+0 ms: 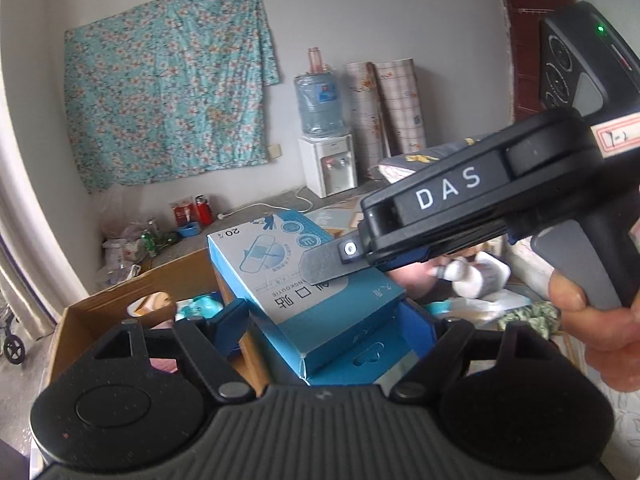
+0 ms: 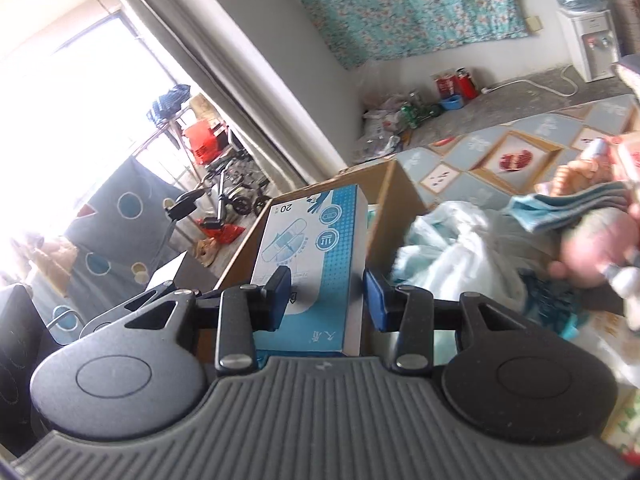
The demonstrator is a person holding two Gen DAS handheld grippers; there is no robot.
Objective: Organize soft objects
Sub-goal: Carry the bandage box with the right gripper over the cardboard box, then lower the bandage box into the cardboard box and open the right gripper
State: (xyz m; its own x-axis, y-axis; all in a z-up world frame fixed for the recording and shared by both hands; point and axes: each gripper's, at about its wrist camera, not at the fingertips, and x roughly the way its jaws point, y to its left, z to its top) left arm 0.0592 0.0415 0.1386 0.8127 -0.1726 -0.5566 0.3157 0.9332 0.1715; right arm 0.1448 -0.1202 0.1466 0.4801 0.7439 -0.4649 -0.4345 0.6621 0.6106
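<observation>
Mid-carry, I judge: both hand-held grippers clamp one blue-and-white box. Left hand-held gripper (image 1: 320,320) grips its end, right hand-held gripper (image 2: 326,296) its sides. Box (image 1: 288,268) hangs over the open cardboard carton (image 1: 180,276). Next: lower it in squarely, then release. Carton contents mostly hidden; the soft pile (image 2: 452,248) to the right is blurred.

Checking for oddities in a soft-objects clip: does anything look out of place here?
Yes: a stiff blue carton, no soft thing, hangs tilted over the cardboard box, clamped by the left gripper and the right gripper.
</observation>
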